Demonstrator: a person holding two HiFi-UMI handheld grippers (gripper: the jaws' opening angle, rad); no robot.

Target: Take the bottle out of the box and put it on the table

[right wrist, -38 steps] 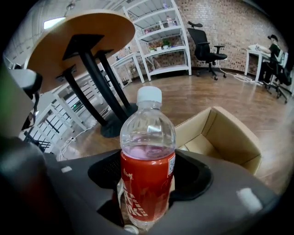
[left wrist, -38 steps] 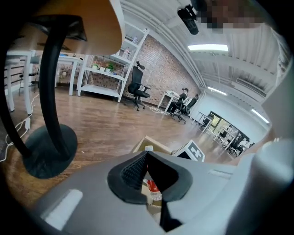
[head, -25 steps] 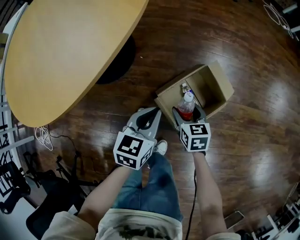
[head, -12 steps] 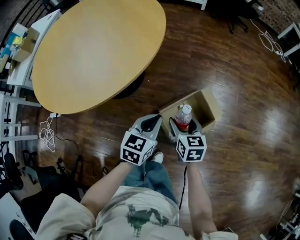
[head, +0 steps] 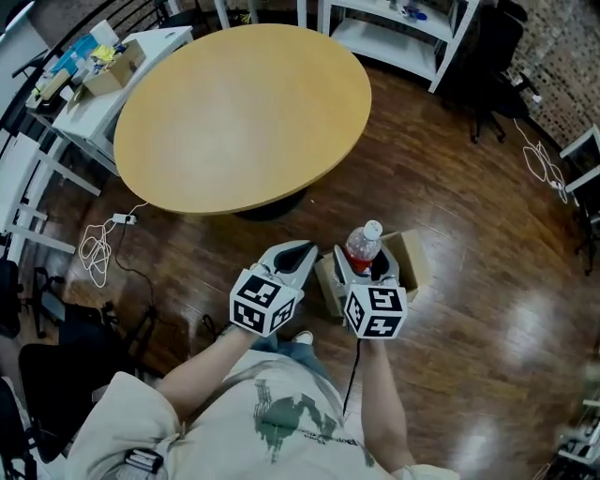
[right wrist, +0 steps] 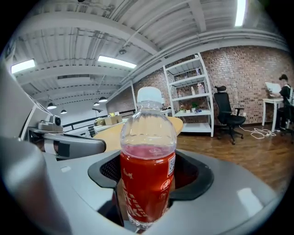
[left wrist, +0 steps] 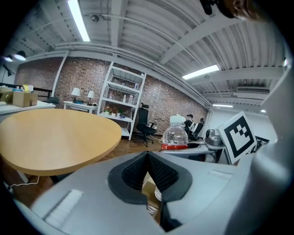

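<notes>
Right gripper (head: 364,270) is clamped on the bottle (head: 363,246): both dark pads press its sides, seen plainly in the right gripper view (right wrist: 146,183). It's a clear plastic bottle (right wrist: 148,160) with a white cap, a red label and red drink up to roughly the shoulder, standing upright. From the head view it sits over the near-left part of the cardboard box (head: 413,262), which rests open on the dark wood floor (head: 469,281). Can't tell if its base is clear of the box rim.

Left gripper (head: 298,253) is just beside it on the left, jaws pinched together on nothing (left wrist: 147,158).

The round wooden table (head: 244,112) is ahead and to the left, and the left gripper sits partly between the bottle and the table's near edge. Around it: white shelving (head: 403,23) behind the table, a white side desk (head: 89,103) with a small carton (head: 114,73) at far left, a white cable (head: 94,253) looped on the floor, and a black office chair (right wrist: 227,112) off to the right.
</notes>
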